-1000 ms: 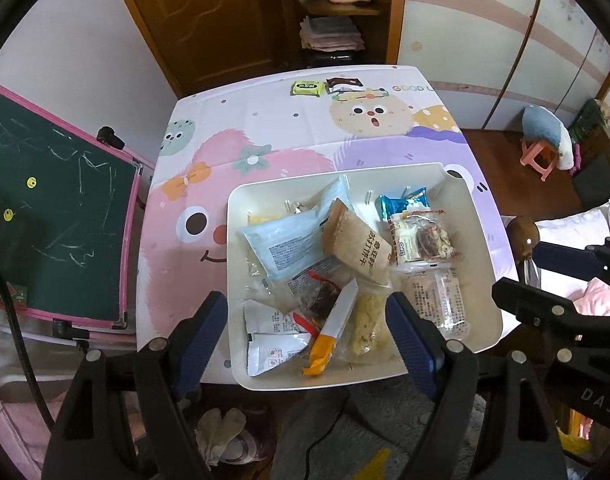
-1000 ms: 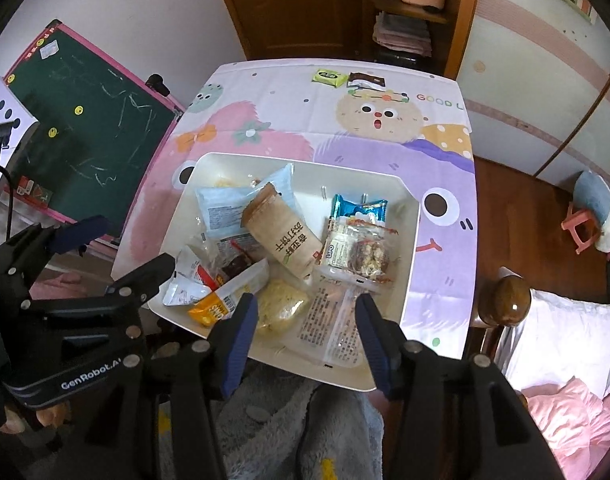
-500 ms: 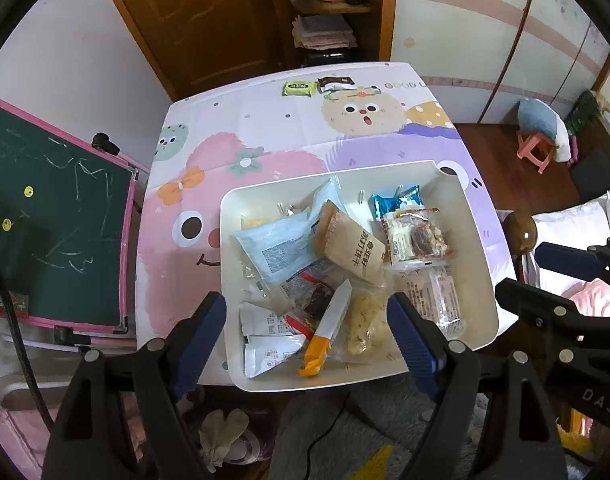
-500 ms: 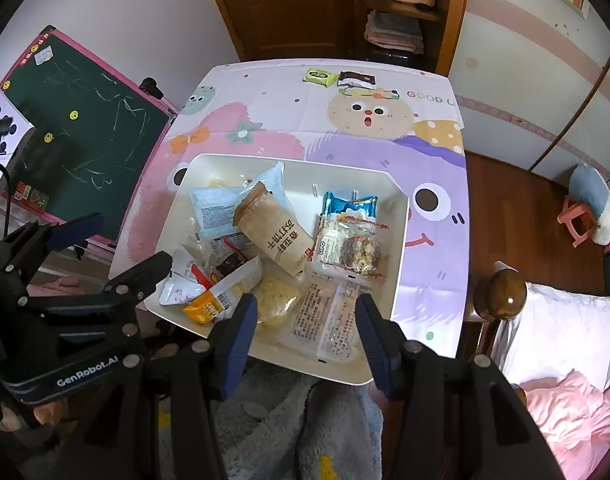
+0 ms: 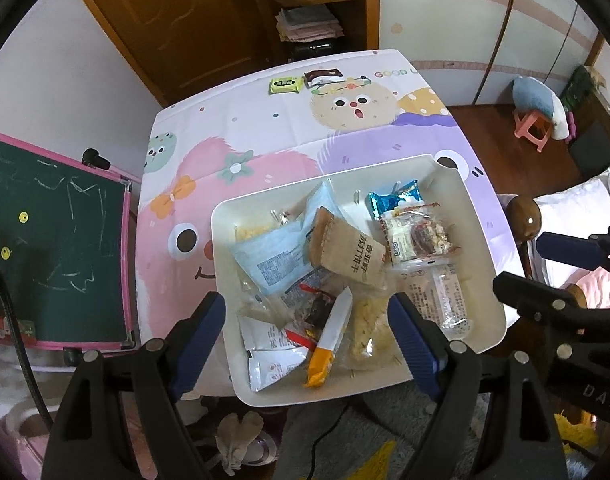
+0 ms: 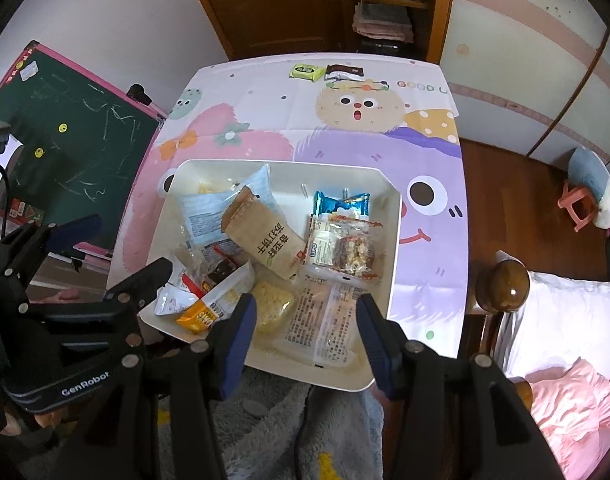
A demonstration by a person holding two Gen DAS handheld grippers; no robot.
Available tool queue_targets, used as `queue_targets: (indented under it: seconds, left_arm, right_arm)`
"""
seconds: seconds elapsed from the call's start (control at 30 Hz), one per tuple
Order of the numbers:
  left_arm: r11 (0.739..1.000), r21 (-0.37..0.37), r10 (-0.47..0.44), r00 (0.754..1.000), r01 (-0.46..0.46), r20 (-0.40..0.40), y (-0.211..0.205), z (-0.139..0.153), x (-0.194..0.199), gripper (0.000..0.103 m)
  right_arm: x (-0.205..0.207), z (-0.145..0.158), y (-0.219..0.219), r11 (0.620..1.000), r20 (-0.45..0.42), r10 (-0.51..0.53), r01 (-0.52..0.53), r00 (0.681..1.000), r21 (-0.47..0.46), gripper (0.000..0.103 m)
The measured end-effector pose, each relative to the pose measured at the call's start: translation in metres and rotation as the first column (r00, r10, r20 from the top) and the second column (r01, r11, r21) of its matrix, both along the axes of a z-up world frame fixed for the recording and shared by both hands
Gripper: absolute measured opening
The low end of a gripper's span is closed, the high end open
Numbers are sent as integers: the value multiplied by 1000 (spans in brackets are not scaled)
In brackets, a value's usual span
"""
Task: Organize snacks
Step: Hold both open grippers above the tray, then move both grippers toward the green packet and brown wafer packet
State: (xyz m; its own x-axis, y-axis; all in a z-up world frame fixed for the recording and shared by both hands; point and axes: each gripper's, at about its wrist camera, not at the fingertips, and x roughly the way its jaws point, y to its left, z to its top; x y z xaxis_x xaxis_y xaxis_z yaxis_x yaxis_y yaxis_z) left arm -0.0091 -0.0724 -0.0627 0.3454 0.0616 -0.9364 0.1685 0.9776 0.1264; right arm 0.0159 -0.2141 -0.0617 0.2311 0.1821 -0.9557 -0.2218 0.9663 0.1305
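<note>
A white tray (image 5: 481, 216) sits at the near edge of a cartoon-print table and holds several snack packets: a brown packet (image 5: 347, 254), a light blue one (image 5: 271, 258), a dark blue one (image 5: 393, 198) and an orange-tipped bar (image 5: 329, 340). The tray also shows in the right wrist view (image 6: 389, 264). A green packet (image 5: 284, 85) and a dark brown packet (image 5: 323, 77) lie at the table's far edge. My left gripper (image 5: 305, 340) is open and empty above the tray's near side. My right gripper (image 6: 303, 330) is open and empty above the tray's near right part.
A green chalkboard (image 5: 45, 240) with a pink frame stands left of the table. A wooden bedpost knob (image 6: 503, 286) and a bed with pink bedding (image 6: 565, 360) are at the right. A door and shelf stand behind the table. A small pink stool (image 5: 535, 130) is at far right.
Both grippers have drawn back and up a little, so the tray and table look slightly smaller. The snacks have not moved. Both grippers stay open.
</note>
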Motion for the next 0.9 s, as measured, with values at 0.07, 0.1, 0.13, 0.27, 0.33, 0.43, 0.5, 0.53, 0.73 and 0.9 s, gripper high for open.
queue_targets:
  seconds: [0.07, 0.1, 0.13, 0.27, 0.33, 0.43, 0.5, 0.53, 0.73, 0.9]
  left_arm:
    - [1000, 3, -4, 1000, 4, -3, 1, -1, 5, 83]
    - [1000, 5, -5, 1000, 5, -6, 2, -2, 9, 83]
    - [1000, 8, -7, 1000, 7, -7, 1, -3, 11, 83]
    - [1000, 11, -12, 1000, 12, 1, 5, -1, 29, 83]
    - [1000, 1, -12, 1000, 12, 14, 9, 5, 42, 83]
    - [999, -37, -11, 999, 13, 51, 17, 19, 64, 83]
    - [999, -30, -20, 997, 22, 76, 20, 29, 81, 83]
    - [999, -19, -28, 995, 30, 94, 22, 35, 92, 83]
    - [994, 36, -107, 974, 102, 199, 26, 69, 158, 86]
    - [977, 56, -211, 942, 204, 260, 26, 82, 221, 90]
  right_arm:
    - [5, -3, 0, 1000, -8, -3, 3, 1000, 5, 59]
    - [7, -4, 1, 1000, -10, -5, 5, 1000, 6, 59]
    - [10, -5, 1, 1000, -12, -8, 8, 1000, 7, 59]
    - [24, -7, 3, 1000, -16, -19, 19, 1000, 2, 59]
    - [34, -6, 4, 1000, -12, -22, 22, 1000, -6, 60]
    - [48, -4, 7, 1000, -1, -19, 19, 1000, -20, 60]
    - [62, 2, 10, 999, 17, -13, 14, 1000, -36, 60]
    - [70, 6, 11, 999, 30, -11, 12, 1000, -45, 60]
    - [132, 38, 16, 992, 159, 1, 20, 987, -125, 60]
    - [194, 69, 21, 982, 314, 68, -7, 947, -190, 60]
